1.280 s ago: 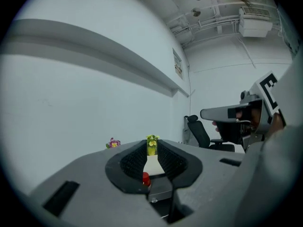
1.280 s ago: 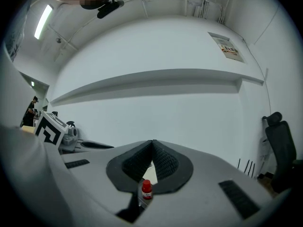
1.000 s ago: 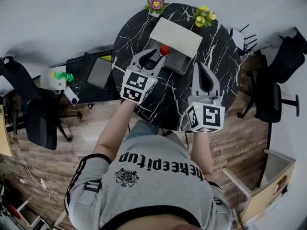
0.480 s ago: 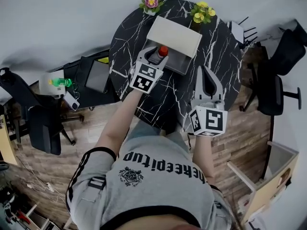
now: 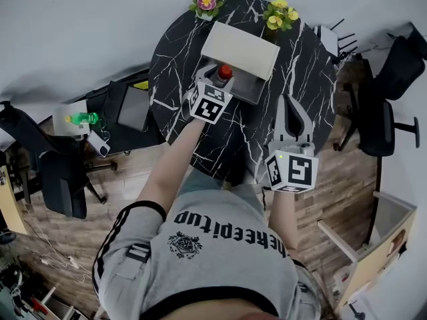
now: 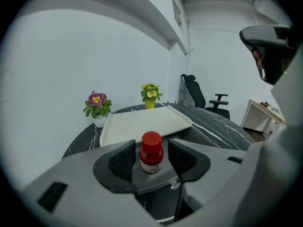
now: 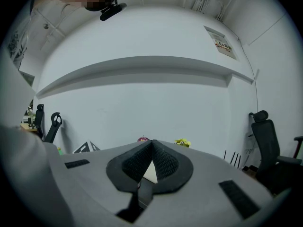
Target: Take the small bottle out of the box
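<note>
Left tongs (image 6: 151,144) are spread wide, jaws just now opening, and straddle the small bottle (image 6: 151,156) without touching it (it stands upright in the grey box (image 5: 252,89) on the black marbled worktop (image 5: 267,135)). Right tongs (image 7: 152,144) are pressed together, empty, well aside.

Risk: an off-centre squeeze tips the round, seemingly glossy bottle. Or the ribbed pads catch only its smooth red cap and slip on the lift.

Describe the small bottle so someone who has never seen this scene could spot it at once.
On the round black marble table, a shallow grey box sits beside a pale flat lid. The small bottle stands upright in that box. Its red cap and white label set it apart from the two flower pots at the table's far edge.
</note>
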`<state>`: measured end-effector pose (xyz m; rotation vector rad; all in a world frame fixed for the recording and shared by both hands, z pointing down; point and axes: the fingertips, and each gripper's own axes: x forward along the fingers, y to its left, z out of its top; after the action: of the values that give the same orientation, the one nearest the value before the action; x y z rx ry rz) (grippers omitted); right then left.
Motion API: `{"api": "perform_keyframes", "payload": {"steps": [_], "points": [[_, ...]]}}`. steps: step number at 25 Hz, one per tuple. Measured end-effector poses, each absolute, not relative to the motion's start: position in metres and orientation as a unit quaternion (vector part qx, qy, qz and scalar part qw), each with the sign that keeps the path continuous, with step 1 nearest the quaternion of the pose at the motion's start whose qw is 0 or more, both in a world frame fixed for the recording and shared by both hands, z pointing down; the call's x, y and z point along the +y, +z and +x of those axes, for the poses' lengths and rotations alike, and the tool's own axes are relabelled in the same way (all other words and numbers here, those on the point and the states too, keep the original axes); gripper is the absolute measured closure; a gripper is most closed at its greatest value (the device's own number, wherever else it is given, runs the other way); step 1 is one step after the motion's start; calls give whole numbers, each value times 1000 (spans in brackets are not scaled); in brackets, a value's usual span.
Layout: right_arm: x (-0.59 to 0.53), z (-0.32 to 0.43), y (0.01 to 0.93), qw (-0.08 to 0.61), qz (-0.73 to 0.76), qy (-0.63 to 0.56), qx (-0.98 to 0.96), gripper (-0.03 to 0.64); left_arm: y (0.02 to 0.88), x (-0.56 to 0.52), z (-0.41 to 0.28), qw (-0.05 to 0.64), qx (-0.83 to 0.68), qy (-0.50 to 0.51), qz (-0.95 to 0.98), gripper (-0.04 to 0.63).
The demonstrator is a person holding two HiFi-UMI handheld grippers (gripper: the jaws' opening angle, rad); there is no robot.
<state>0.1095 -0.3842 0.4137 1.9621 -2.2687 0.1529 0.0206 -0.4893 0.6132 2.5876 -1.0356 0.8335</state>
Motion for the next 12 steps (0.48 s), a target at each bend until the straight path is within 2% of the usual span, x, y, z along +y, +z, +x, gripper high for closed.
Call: {"api": "perform_keyframes", "payload": {"steps": [12], "points": [[-389,111,419,77,656,55,-749,616,626,-500,27,126,-370,296,871,412]]}}
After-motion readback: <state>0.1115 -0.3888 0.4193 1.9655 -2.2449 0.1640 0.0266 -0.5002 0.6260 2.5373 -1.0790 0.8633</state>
